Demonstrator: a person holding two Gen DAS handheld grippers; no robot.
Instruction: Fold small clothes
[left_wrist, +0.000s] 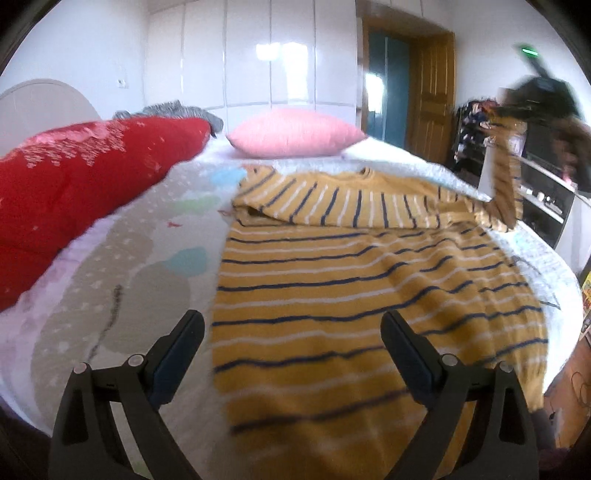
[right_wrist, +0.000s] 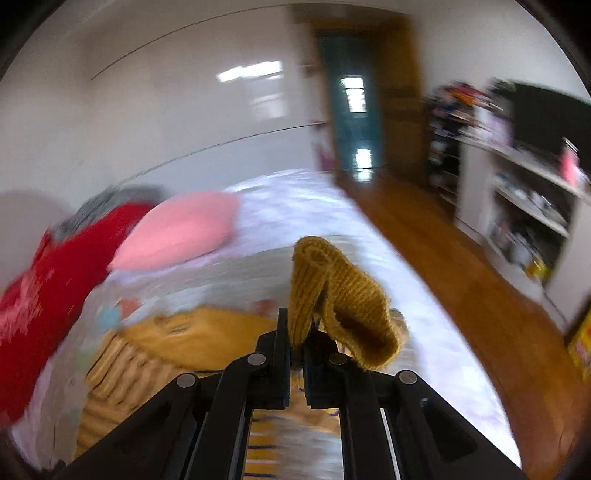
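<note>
A mustard sweater with navy and white stripes (left_wrist: 369, 295) lies flat on the bed, its left sleeve folded across the chest. My left gripper (left_wrist: 291, 325) is open and hovers over the sweater's lower hem, touching nothing. My right gripper (right_wrist: 297, 328) is shut on the ribbed cuff of the right sleeve (right_wrist: 332, 291) and holds it up above the bed. In the left wrist view the right gripper (left_wrist: 509, 110) shows at the far right with the sleeve (left_wrist: 504, 184) hanging from it.
A red quilt (left_wrist: 85, 184) lies along the bed's left side, and a pink pillow (left_wrist: 291, 136) and a grey garment (left_wrist: 177, 110) at the head. White shelves (right_wrist: 524, 206) and wooden floor (right_wrist: 443, 258) are right of the bed.
</note>
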